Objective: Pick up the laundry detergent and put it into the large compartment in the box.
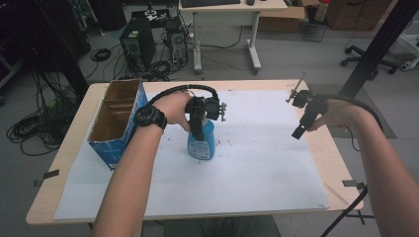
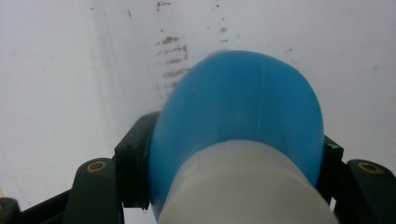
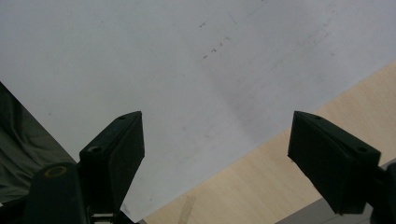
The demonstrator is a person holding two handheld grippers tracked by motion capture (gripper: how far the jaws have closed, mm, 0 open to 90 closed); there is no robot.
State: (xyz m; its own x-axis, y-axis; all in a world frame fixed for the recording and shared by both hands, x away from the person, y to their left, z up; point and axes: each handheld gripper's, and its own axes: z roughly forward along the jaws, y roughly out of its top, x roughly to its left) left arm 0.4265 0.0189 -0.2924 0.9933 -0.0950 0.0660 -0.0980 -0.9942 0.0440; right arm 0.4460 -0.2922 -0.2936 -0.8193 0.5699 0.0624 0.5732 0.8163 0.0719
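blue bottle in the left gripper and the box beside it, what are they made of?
Blue bottle: looks like plastic, smooth with a soft sheen, a faint mould seam running over its blue body, and a white part at one end. Box: looks like cardboard, raw brown inside, printed blue outside, with a brown divider across the open top.
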